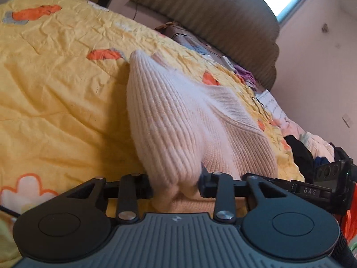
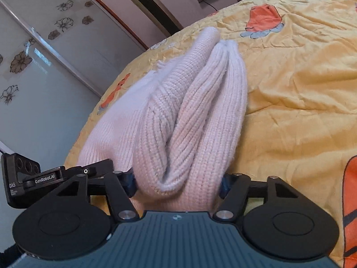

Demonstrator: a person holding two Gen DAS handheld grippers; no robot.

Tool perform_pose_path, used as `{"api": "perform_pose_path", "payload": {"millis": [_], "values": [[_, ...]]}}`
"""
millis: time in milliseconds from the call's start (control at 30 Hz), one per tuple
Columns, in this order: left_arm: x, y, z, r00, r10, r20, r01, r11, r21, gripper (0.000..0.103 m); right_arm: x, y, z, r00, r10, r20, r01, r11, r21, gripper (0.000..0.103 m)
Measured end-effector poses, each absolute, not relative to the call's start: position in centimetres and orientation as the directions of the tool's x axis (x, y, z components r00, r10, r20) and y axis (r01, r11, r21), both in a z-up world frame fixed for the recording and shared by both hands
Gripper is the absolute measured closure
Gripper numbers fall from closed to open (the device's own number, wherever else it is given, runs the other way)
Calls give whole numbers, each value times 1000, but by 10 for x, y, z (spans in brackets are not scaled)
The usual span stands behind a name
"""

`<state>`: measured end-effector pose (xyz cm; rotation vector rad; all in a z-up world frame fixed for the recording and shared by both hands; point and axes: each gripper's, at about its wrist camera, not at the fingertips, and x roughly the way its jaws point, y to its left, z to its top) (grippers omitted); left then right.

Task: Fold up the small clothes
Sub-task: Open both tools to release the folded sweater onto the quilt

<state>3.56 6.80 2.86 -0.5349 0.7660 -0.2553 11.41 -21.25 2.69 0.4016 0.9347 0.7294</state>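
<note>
Sweater is hanging bunched over the bed, and I'm gripping a thick ribbed edge in each claw, left and right; I'm aiming to keep both level while laying it flat.

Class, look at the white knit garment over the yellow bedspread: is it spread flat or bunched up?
Bunched up. The white knit garment hangs in deep ribbed folds, gathered between the right gripper fingers; the left gripper clamps another bunch.

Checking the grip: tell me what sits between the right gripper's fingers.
Bunched folds of the white knit sweater fill the right gripper, seen in the right wrist view.
</note>
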Motion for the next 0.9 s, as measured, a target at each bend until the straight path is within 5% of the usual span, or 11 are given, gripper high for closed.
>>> {"api": "perform_pose_path", "payload": {"millis": [100, 233, 300, 433, 533, 667, 733, 833, 867, 900], "values": [[24, 68, 19, 679, -409, -610, 40, 850, -525, 69, 98, -220, 34, 376, 738, -561, -420, 675, 607, 46], [25, 71, 12, 685, -398, -610, 25, 850, -526, 48, 83, -226, 16, 391, 747, -537, -430, 664, 611, 44], [21, 72, 23, 682, -390, -619, 43, 866, -498, 43, 87, -230, 15, 396, 747, -535, -391, 664, 638, 26], [-20, 71, 69, 813, -259, -521, 120, 951, -284, 40, 92, -249, 44, 449, 724, -523, -361, 683, 635, 25], [-28, 53, 97, 889, -235, -394, 178, 968, -176, 7, 100, -267, 80, 562, 703, -435, -385, 688, 615, 25], [13, 1, 81, 865, -194, -462, 197, 980, -43, 1, 154, -238, 100, 535, 726, -433, -405, 670, 623, 15], [33, -16, 58, 828, -161, -538, 187, 982, -7, 2, 190, -217, 92, 516, 709, -481, -371, 691, 621, 21], [32, -35, 31, 845, -64, -531, 169, 974, 152, 5, 226, -183, 67, 464, 648, -604, -324, 759, 565, 40], [24, -34, 32, 845, -71, -531, 179, 972, 154, 12, 227, -175, 57, 451, 640, -622, -332, 767, 549, 68], [19, -29, 37, 840, -99, -534, 195, 973, 126, 16, 225, -170, 50, 443, 631, -636, -357, 776, 521, 84]]}}
